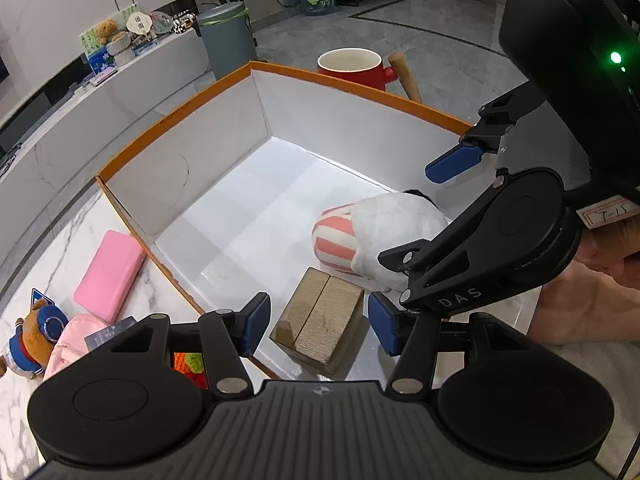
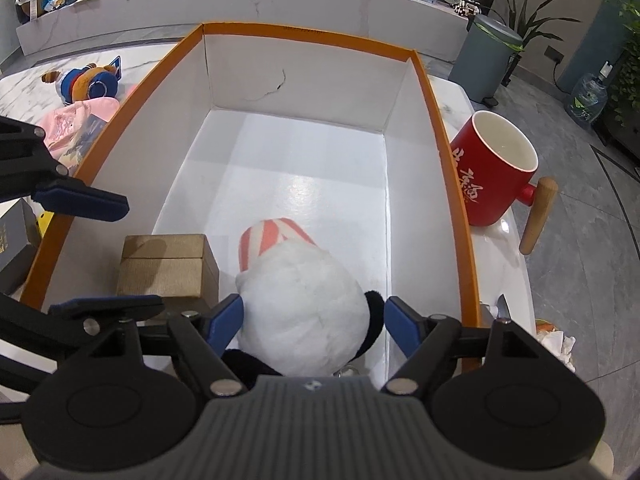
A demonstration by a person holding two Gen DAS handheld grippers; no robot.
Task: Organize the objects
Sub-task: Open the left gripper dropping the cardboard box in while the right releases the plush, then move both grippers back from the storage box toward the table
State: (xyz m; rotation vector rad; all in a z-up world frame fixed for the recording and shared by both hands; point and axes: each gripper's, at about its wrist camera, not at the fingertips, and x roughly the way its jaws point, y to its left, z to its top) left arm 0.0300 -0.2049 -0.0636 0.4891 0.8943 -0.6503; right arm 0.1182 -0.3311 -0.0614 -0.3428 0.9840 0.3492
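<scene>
An orange-rimmed white box (image 1: 180,116) (image 2: 312,34) holds a tan cube box (image 1: 318,322) (image 2: 168,266) and a white plush with a pink-striped end (image 1: 376,236) (image 2: 298,300). My left gripper (image 1: 318,326) is open, its blue pads on either side of the tan cube with gaps. My right gripper (image 2: 314,320) is open around the plush, which lies on the box floor; its left pad touches the fur. The right gripper also shows in the left wrist view (image 1: 420,236), and the left gripper in the right wrist view (image 2: 100,252).
A red mug with a wooden handle (image 1: 352,68) (image 2: 496,172) stands outside the box's far side. On the marble table lie a pink case (image 1: 110,274), a bear toy (image 1: 34,338) (image 2: 86,82), a pink pouch (image 2: 76,128) and an orange-green item (image 1: 188,364).
</scene>
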